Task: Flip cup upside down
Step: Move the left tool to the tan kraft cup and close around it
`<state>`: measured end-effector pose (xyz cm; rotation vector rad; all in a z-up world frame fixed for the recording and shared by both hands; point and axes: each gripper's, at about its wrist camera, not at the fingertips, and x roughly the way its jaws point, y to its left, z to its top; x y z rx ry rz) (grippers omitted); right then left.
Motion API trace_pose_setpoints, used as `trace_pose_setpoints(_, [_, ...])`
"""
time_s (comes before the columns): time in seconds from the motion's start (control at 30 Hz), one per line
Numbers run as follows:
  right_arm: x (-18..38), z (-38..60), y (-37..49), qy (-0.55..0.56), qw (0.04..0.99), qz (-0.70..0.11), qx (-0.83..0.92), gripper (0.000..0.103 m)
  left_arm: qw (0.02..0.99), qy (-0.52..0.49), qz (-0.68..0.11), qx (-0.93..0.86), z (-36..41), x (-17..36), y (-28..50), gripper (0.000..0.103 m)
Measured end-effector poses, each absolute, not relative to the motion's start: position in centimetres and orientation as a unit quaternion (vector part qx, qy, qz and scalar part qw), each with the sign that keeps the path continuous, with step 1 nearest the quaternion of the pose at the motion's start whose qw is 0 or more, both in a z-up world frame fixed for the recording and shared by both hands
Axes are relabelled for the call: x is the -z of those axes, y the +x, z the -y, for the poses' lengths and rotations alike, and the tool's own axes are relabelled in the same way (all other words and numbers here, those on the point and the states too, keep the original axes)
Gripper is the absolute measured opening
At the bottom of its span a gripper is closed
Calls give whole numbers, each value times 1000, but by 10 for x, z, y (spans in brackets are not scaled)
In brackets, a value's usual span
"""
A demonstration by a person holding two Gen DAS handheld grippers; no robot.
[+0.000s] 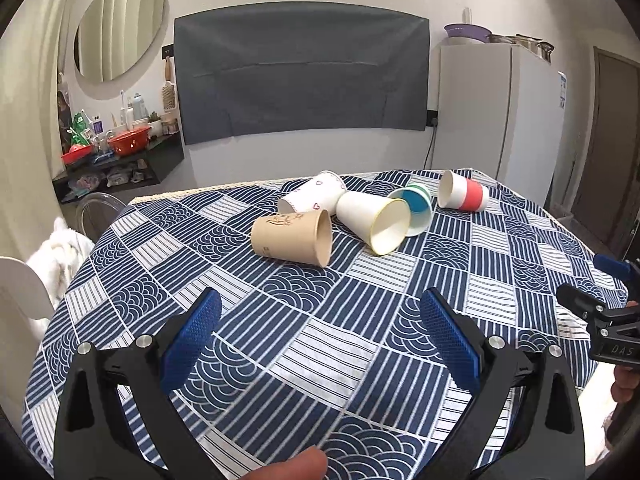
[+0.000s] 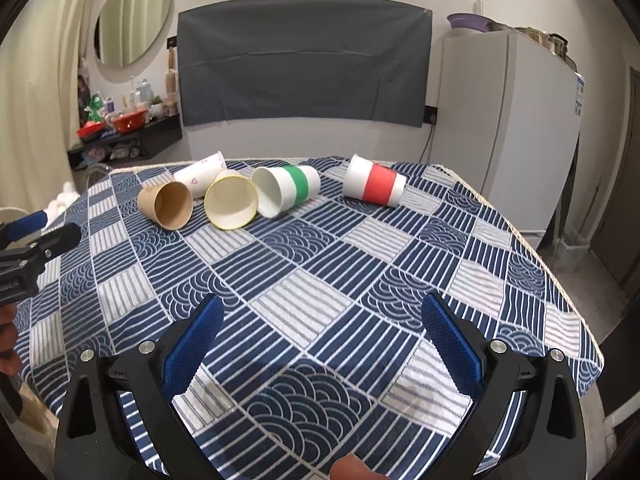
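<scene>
Several paper cups lie on their sides at the far part of the table: a brown cup (image 1: 292,240) (image 2: 168,204), a white cup with a yellow rim (image 1: 374,220) (image 2: 232,202), a white cup with hearts (image 1: 314,196) (image 2: 200,176), a green-banded cup (image 1: 416,206) (image 2: 286,190) and a red-banded cup (image 1: 462,196) (image 2: 374,186). My left gripper (image 1: 320,336) is open and empty above the near cloth. My right gripper (image 2: 320,340) is open and empty, well short of the cups. Each gripper shows at the edge of the other's view (image 1: 600,312) (image 2: 36,248).
The table wears a blue and white patterned cloth (image 1: 304,340) (image 2: 328,264). A white fridge (image 1: 500,112) (image 2: 508,128) stands behind at right. A grey cloth hangs on the wall (image 1: 300,76). A cluttered shelf (image 1: 116,152) and a chair (image 1: 24,292) are at left.
</scene>
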<state>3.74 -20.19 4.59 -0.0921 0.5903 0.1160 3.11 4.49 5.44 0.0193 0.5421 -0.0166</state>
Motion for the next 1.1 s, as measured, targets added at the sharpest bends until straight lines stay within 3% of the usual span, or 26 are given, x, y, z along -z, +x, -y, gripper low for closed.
trace_pose_setpoints(0.7, [-55, 166, 121, -126, 939, -310, -74, 95, 936, 31, -352, -7, -70, -47, 139, 97])
trace_pose_setpoints(1.1, [-39, 172, 167, -113, 930, -339, -81, 95, 921, 44, -386, 21, -71, -27, 199, 97])
